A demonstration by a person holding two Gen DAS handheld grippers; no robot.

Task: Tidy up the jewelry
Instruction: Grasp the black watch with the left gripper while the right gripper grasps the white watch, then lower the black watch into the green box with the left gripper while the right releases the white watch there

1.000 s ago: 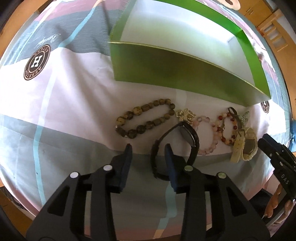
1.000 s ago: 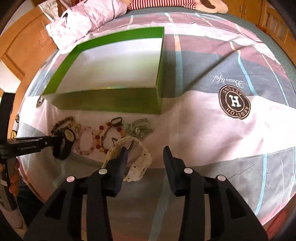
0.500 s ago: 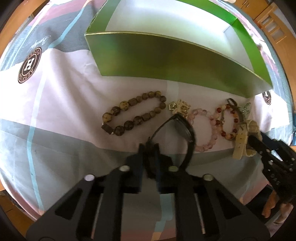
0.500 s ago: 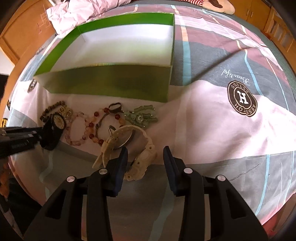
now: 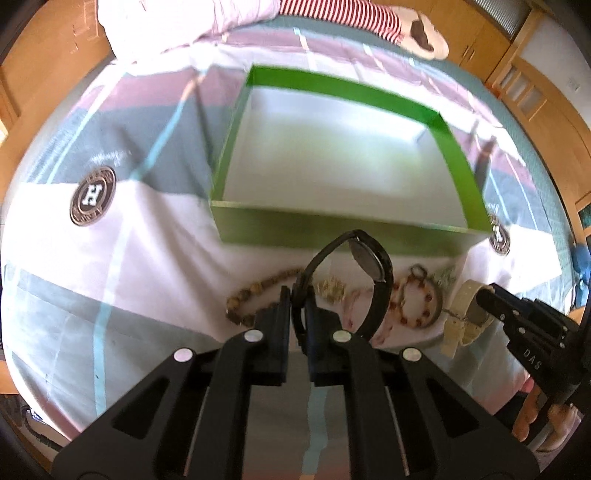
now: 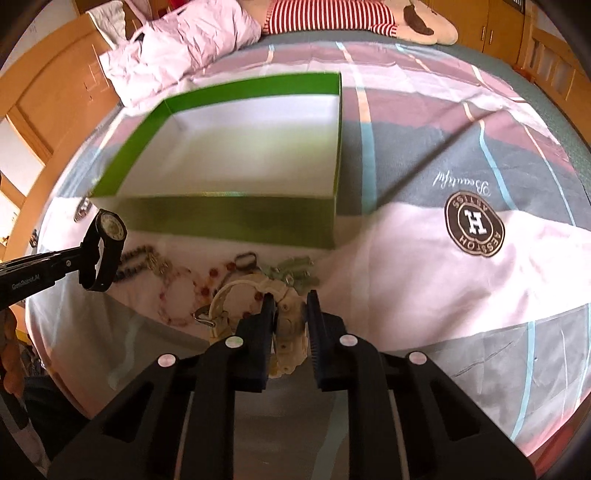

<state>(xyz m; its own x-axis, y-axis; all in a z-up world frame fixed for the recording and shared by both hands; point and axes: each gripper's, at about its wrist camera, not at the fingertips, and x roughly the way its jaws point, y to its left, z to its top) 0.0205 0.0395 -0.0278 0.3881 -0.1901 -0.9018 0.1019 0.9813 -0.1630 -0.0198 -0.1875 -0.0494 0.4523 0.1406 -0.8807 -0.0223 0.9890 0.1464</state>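
My left gripper [image 5: 298, 299] is shut on the strap of a black watch [image 5: 373, 266], which hangs above the bedspread just in front of the green box [image 5: 332, 229]. The right wrist view shows that black watch [image 6: 107, 240] at the left, raised beside the box [image 6: 229, 218]. My right gripper [image 6: 290, 302] is closing on a cream watch [image 6: 290, 321], whose body fills the gap and touches both pads. On the cloth below lie a brown bead bracelet [image 5: 251, 295], a red bead bracelet [image 5: 417, 306], a pink bead bracelet [image 6: 173, 291] and a pale green piece [image 6: 295, 269].
The box is open at the top, with a white floor and nothing in it. A crumpled pink pillow [image 6: 177, 40] and a red-striped soft item [image 6: 332, 14] lie behind it. The bed's edge runs just below the jewelry row. Wooden furniture surrounds the bed.
My left gripper shut on the black watch's strap and lifted it off the cloth toward the box. My right gripper's jaws narrowed around the cream watch.
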